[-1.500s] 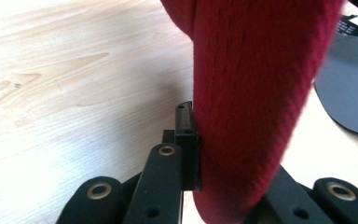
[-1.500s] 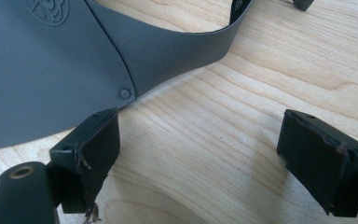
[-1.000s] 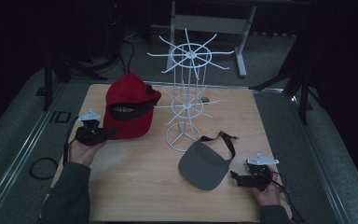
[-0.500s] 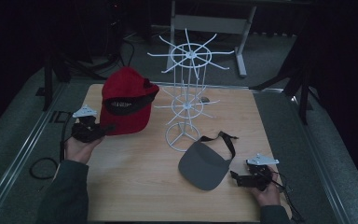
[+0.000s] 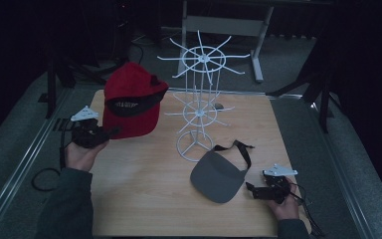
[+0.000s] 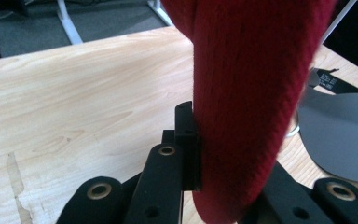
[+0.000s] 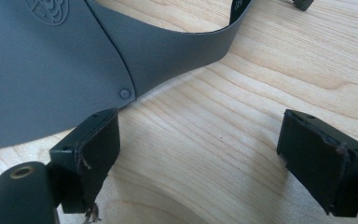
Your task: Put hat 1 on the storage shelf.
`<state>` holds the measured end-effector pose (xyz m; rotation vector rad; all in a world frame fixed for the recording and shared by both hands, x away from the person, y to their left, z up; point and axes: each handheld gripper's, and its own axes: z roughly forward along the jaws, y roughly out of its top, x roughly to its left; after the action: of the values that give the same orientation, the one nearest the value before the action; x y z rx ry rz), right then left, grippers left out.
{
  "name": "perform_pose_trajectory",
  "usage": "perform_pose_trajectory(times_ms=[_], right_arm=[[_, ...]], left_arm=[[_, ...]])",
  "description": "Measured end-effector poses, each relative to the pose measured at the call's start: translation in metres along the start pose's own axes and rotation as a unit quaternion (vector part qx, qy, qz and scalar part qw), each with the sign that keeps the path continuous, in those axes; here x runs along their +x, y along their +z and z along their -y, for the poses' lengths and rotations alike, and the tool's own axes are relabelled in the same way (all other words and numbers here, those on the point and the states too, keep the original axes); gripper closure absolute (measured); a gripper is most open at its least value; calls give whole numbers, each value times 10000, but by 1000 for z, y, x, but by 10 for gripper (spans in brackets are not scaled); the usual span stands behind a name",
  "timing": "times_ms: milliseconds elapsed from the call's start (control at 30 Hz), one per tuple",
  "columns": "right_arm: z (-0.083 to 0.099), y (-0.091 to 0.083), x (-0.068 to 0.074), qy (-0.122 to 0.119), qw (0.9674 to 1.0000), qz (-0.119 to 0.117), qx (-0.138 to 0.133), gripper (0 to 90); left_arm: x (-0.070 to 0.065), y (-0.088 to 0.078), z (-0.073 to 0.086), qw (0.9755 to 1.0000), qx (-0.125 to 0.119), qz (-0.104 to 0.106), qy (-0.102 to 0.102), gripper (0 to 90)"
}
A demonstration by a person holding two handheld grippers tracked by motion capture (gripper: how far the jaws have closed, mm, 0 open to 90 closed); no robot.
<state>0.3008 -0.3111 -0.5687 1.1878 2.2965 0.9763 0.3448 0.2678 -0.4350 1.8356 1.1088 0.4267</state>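
table point(image 5: 144, 199): we see a bare wood top; everything sits or hangs over it.
rack point(image 5: 199, 107): white wire stand, upright mid-table, two tiers of spokes. We judge it light and tippy; a snagged spoke could pull it over.
cap point(image 5: 129, 102): red, knit-looking fabric, lifted clear of the table at its left rear, just left of the rack. Soft crown hangs and folds, brim looks stiffer. Light, not fragile, not slippery. In the left gripper view we see the red fabric point(image 6: 251, 93) bulging round the pinch.
cap hold: we'd keep to the brim or the rim band; a pinch on loose crown lets it swing and sag.
visor point(image 5: 219, 174): grey, flat on the table in front of the rack, black strap trailing toward the rear. Smooth stiff peak point(image 7: 51, 70), thin edge lying on the wood; likely slick and hard to get a jaw under. We'd take the strap side or the raised band instead.
left gripper point(image 5: 92, 133): clamped on the cap's edge, fabric between the jaws, held up at the table's left.
right gripper point(image 5: 266, 191): jaws spread wide, holding nothing, low over the table just right of the visor; one jaw sits just beside the peak's edge.
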Motion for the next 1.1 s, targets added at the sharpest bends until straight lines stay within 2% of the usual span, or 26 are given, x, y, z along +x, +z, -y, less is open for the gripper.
perform_pose_trajectory(times_ms=[1100], right_arm=[[0,0,0,11,10000,-5,7,131]], left_arm=[[-12,-19,-41,9985,-529,-64,101,860]])
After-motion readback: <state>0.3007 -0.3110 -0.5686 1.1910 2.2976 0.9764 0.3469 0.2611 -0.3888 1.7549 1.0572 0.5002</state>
